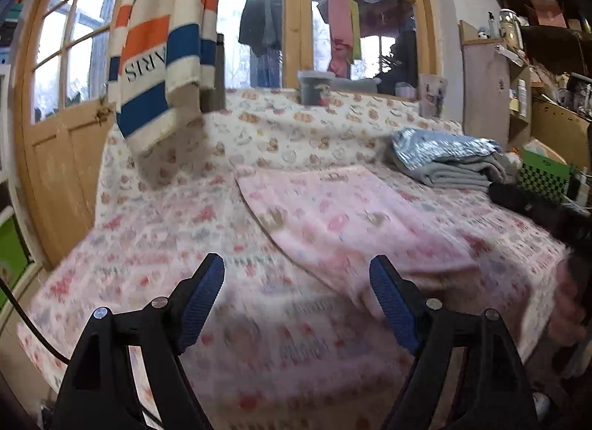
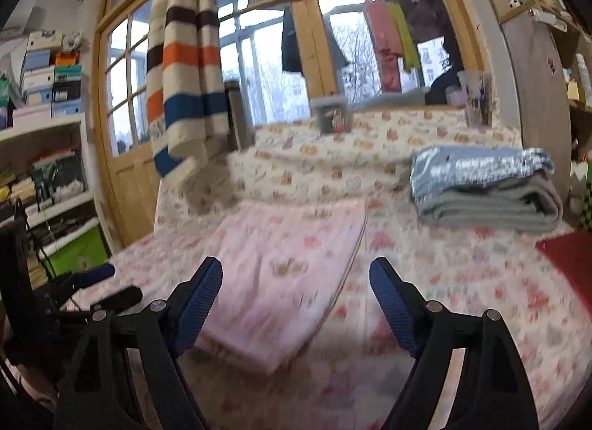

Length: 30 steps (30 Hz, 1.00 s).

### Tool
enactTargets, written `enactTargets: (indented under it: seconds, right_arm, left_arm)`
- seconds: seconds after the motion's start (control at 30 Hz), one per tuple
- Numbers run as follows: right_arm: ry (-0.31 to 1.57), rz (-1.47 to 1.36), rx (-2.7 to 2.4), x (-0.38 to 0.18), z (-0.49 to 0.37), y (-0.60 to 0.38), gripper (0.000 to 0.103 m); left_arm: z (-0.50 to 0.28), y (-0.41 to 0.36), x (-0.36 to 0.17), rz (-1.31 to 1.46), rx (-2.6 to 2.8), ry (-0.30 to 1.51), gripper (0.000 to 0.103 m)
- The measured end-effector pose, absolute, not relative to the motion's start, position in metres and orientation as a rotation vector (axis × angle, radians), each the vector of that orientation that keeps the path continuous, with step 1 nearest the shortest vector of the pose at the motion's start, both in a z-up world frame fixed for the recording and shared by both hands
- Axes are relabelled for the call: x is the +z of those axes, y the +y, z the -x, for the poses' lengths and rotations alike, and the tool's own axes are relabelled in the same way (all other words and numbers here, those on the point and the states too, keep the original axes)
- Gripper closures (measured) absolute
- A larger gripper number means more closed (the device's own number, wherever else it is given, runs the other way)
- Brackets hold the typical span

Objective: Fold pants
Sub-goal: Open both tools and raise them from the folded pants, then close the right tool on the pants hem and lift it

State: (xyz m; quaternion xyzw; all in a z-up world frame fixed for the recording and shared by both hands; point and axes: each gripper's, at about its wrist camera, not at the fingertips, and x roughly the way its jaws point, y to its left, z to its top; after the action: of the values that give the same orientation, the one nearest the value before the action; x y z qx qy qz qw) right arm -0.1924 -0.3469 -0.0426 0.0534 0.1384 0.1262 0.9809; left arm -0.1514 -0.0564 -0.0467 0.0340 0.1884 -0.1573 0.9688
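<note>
Plainly, in the left wrist view, the left claw (image 1: 297,278) is seen at the bottom of the frame with its blue-padded jaws spread wide and nothing between them. Beyond it, the pink patterned pants (image 1: 344,222) are laid flat and folded on the bed (image 1: 148,245), right of centre, their near edge just behind the right-hand pad. A folded grey stack with a shiny blue item on top (image 1: 447,158) is placed further back at the right. A striped towel (image 1: 162,41) is hung at the upper left, in front of a wooden-framed window (image 1: 296,23). At the right edge, the black body of the other tool (image 1: 536,208) is partly shown.

In the right wrist view, the right claw (image 2: 296,276) is likewise held open and empty at the bottom of the frame. The pants (image 2: 288,267) are seen in the centre, on the bed (image 2: 462,282), reaching down behind the left-hand pad; whether they are touched cannot be told through the blur. The grey stack (image 2: 488,193) is set at the right, well apart from the pants. The left claw (image 2: 107,284) is visible at the lower left, and shelves (image 2: 48,156) are seen behind it.
</note>
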Motion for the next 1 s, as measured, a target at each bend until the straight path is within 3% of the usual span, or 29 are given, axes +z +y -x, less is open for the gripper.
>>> enactTargets:
  seconds: [0.23, 0.47, 0.6, 0.67, 0.77, 1.0]
  right_arm:
    - [0.317, -0.099, 0.223, -0.066, 0.205, -0.344, 0.020]
    - [0.304, -0.042, 0.280, -0.068, 0.209, -0.339, 0.021]
    - [0.295, -0.003, 0.363, -0.060, 0.207, -0.331, 0.034]
    - [0.312, -0.010, 0.426, -0.058, 0.200, -0.327, 0.046]
    - [0.347, -0.030, 0.477, -0.062, 0.188, -0.322, 0.051]
    - [0.443, 0.075, 0.561, -0.077, 0.172, -0.296, 0.050]
  left_arm:
    - [0.164, -0.071, -0.079, -0.063, -0.370, 0.498, 0.026]
    - [0.159, -0.085, -0.071, -0.035, -0.354, 0.469, 0.031]
    - [0.139, -0.089, -0.075, -0.012, -0.350, 0.530, 0.051]
    - [0.133, -0.088, -0.078, 0.016, -0.375, 0.565, 0.064]
    - [0.131, -0.089, -0.080, 0.039, -0.412, 0.592, 0.084]
    - [0.126, -0.092, -0.057, 0.043, -0.455, 0.577, 0.088]
